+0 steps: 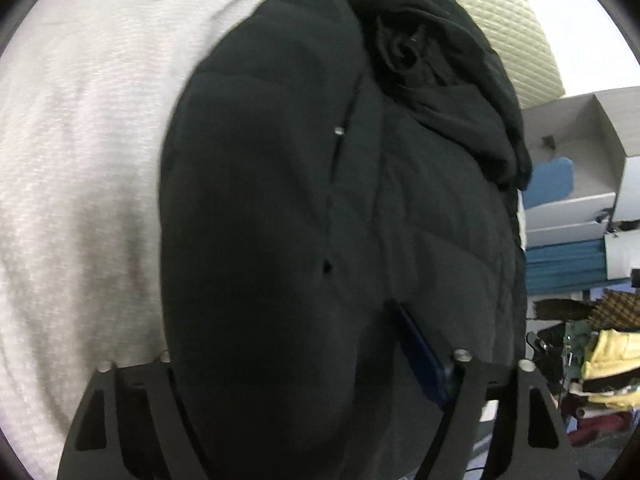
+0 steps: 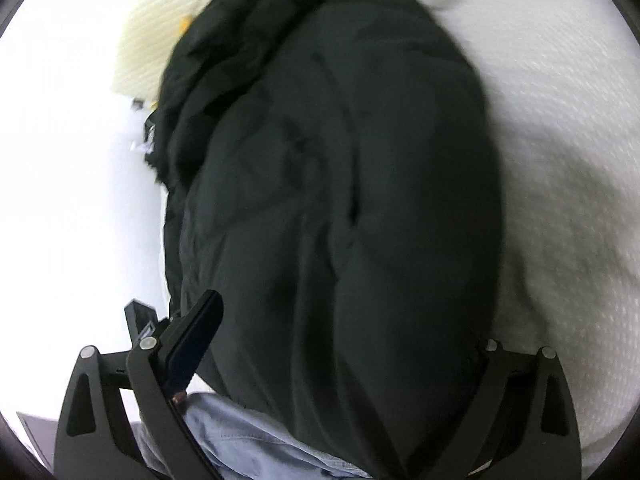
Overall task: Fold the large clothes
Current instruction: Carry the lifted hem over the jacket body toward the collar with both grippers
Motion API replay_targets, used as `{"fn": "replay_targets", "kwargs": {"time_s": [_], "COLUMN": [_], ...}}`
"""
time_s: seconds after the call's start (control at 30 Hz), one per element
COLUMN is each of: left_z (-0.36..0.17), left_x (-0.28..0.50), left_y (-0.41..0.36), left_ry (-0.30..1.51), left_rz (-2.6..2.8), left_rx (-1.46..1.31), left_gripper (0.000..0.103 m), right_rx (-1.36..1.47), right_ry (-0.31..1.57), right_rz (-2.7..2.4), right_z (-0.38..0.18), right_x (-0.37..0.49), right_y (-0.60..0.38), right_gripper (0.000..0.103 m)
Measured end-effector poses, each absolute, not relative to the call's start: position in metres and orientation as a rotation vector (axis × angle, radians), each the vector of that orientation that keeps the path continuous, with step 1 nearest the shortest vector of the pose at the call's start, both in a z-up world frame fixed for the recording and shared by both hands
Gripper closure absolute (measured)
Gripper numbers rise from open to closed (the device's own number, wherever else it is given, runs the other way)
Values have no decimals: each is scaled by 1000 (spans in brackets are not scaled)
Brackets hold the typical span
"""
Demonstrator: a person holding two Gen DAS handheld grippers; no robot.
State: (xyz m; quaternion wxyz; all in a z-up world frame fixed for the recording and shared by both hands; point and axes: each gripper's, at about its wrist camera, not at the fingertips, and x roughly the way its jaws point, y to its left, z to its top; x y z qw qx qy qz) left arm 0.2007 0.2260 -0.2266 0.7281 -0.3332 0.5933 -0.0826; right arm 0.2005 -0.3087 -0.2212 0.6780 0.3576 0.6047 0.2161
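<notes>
Here, my left hand-held gripper (image 1: 316,364) stands wide, one finger on each side of the near end of the black jacket (image 1: 320,220). The jacket's puffy bulk bulges between the fingers, and the blue pad (image 1: 424,360) of the right finger lies against the cloth; the left finger's pad is hidden behind the fold, so I cannot tell whether the pads press or only bracket it.

My right hand-held gripper (image 2: 340,340) is spread wide too, straddling the same jacket (image 2: 340,180) from its own side. Its left finger's blue pad (image 2: 196,340) sits at the jacket's edge, the right finger is half covered by cloth, and again I cannot tell whether there is a real grip.

The jacket lies on a white textured bed (image 1: 80,180), folded lengthways into a long dark bundle, with its hood (image 1: 432,60) crumpled at the far end. A zip line with a small metal snap (image 1: 339,131) runs down its middle. Beyond the hood rests a cream quilted pillow (image 1: 500,20).

To the right of the bed, in the left wrist view, are open white boxes (image 1: 580,152), blue boards (image 1: 564,264) and a pile of coloured clothes (image 1: 608,360). In the right wrist view, light blue denim (image 2: 248,440) shows at the near edge under the jacket.
</notes>
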Motion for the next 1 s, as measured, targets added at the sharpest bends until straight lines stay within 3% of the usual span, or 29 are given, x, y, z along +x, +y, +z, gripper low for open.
{"fn": "replay_targets", "kwargs": {"time_s": [0.03, 0.1, 0.13, 0.2, 0.23, 0.3, 0.57, 1.0], "left_z": [-226, -223, -219, -213, -209, -202, -173, -95], "left_x": [203, 205, 204, 201, 198, 193, 169, 119], "left_y": [222, 218, 217, 215, 214, 215, 231, 269], "left_ry": [1300, 1286, 1270, 1240, 1225, 1192, 1073, 983], "left_rz": [-195, -215, -231, -252, -258, -255, -289, -287], "left_rx": [-735, -726, -726, -721, -715, -717, -776, -840], "left_gripper": [40, 51, 60, 73, 81, 86, 92, 97], "right_rx": [793, 753, 739, 735, 730, 709, 572, 646], "right_ry": [1352, 1351, 1355, 1352, 1346, 1323, 1224, 1026], "right_rz": [499, 492, 481, 467, 463, 459, 422, 517], "right_z": [-219, -215, -215, -216, -214, -209, -183, -133], "right_x": [200, 199, 198, 196, 195, 193, 180, 159], "right_y": [-306, -305, -305, -310, -312, -313, -303, -316], "right_gripper": [15, 44, 50, 73, 77, 86, 90, 92]}}
